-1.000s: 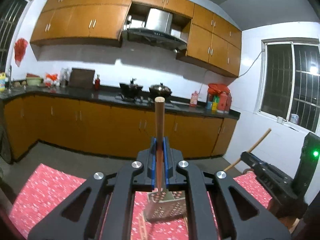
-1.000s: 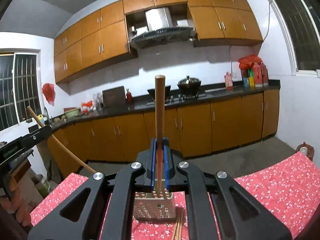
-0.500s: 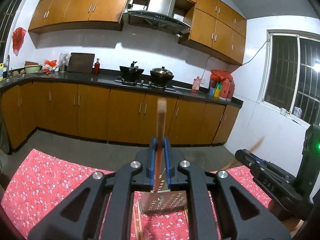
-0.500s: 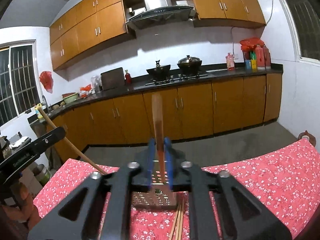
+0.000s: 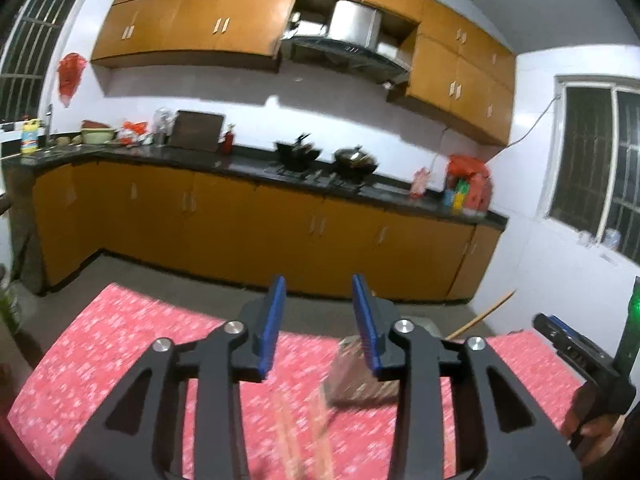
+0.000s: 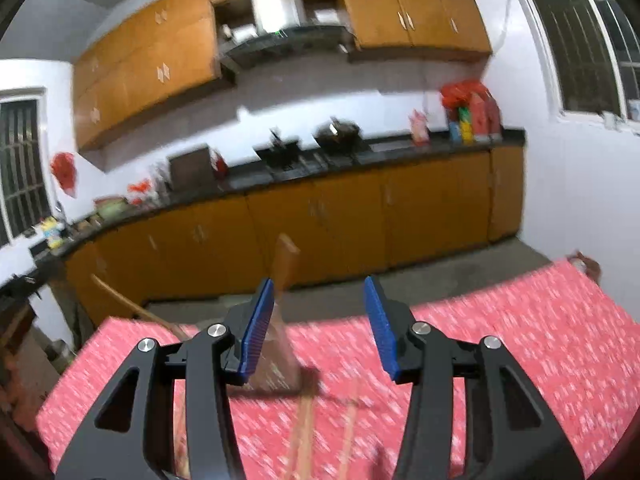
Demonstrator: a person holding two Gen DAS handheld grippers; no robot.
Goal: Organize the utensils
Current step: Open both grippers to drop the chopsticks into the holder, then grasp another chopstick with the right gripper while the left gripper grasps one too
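Home kitchen: orange wall cabinets (image 5: 192, 28), range hood (image 5: 348, 44), woks on stove (image 5: 354, 159), dark countertop (image 5: 240, 166), red floral tablecloth (image 6: 520, 320).

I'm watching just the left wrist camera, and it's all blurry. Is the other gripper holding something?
Observer: No. The right wrist view shows the right gripper open, with nothing in it.
Operator: What's next to it?
Observer: A wooden handle stands up out of the metal holder, just beside its left finger.
Operator: Anything further back?
Observer: A small brownish object at the red cloth's far right corner, too blurred to name.
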